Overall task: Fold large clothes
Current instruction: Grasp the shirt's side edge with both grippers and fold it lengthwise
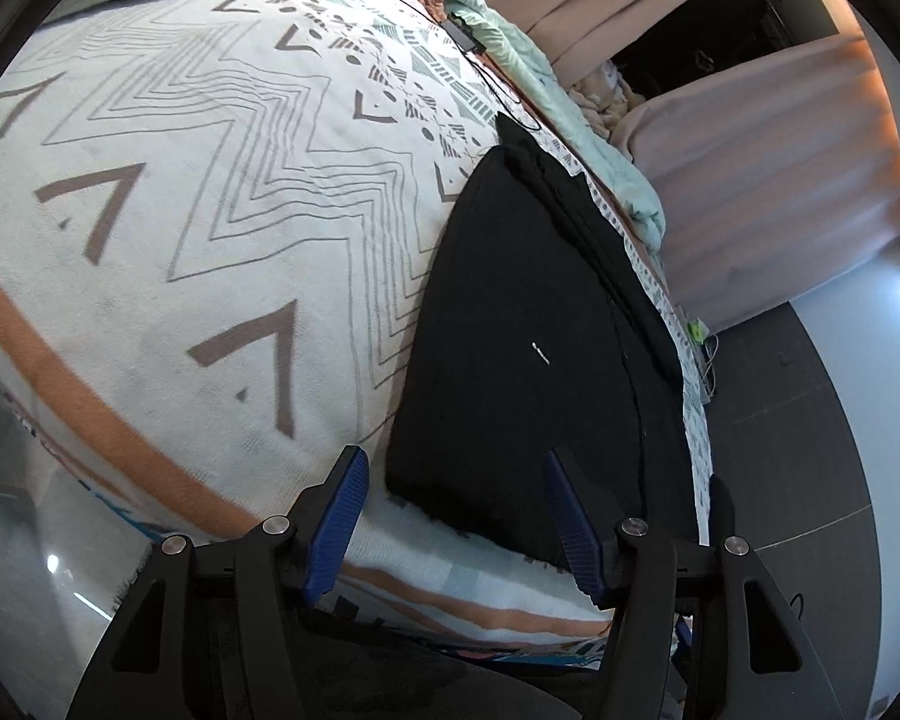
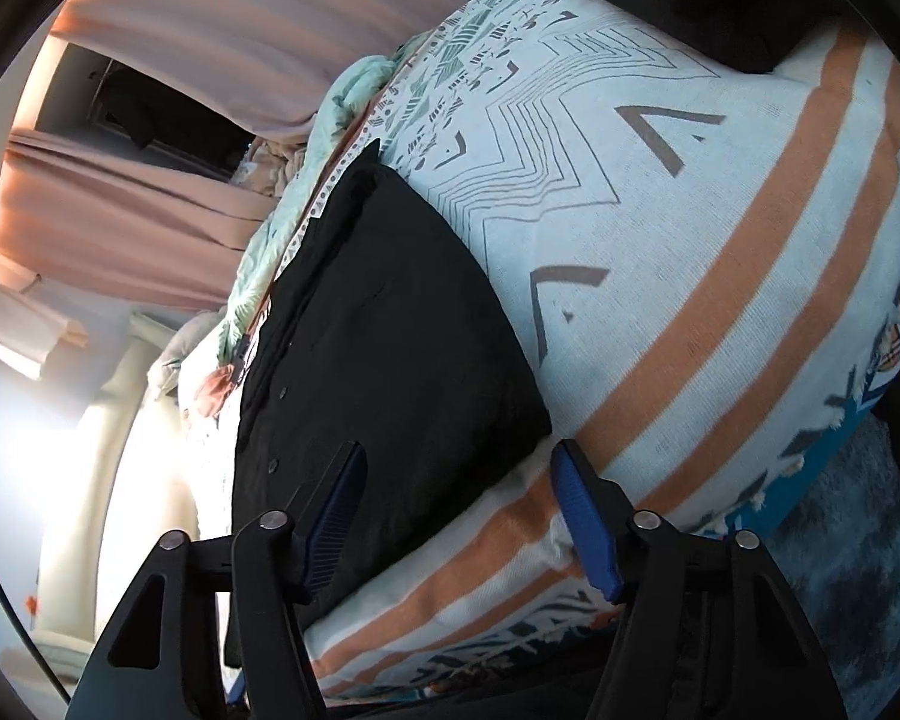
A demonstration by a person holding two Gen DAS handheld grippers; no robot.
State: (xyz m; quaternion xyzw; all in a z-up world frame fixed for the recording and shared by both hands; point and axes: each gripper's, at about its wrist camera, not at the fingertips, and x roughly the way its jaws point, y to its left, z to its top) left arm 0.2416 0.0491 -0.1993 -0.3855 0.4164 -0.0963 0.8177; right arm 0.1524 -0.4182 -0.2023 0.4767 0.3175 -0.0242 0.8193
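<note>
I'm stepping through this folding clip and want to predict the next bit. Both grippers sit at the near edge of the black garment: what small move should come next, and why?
Probably ease both grippers forward and close on the hem. The black garment lies flat on the patterned blanket, its near corners sit between the open jaws of the left gripper and right gripper, and neither pinches cloth yet.

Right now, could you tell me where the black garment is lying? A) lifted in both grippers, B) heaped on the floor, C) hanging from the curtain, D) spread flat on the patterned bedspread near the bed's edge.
D: the black garment lies flat on the patterned bedspread, with neither gripper gripping it.
</note>
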